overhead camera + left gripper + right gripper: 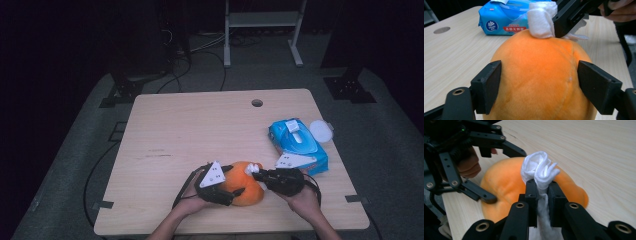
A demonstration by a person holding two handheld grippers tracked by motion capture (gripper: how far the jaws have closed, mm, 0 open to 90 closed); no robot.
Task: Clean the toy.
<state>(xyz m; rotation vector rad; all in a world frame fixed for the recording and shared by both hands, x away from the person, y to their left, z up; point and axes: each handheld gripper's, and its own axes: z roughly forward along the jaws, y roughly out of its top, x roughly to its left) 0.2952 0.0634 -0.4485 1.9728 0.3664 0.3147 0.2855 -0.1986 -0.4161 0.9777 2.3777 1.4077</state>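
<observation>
An orange plush toy [246,186] lies near the table's front edge. My left gripper [236,179] holds it from the left, one black jaw on each side of its round body [536,75], pads touching the fabric. My right gripper [542,195] is shut on a crumpled white wipe [540,171]. The wipe's bunched end [541,21] rests on top of the plush. A hand holds each gripper from below in the high view.
A blue pack of wet wipes [297,142] lies just behind the right gripper, with a round white lid [321,131] beside it near the table's right edge. A cable hole [257,103] sits at the far edge of the wooden table [190,130].
</observation>
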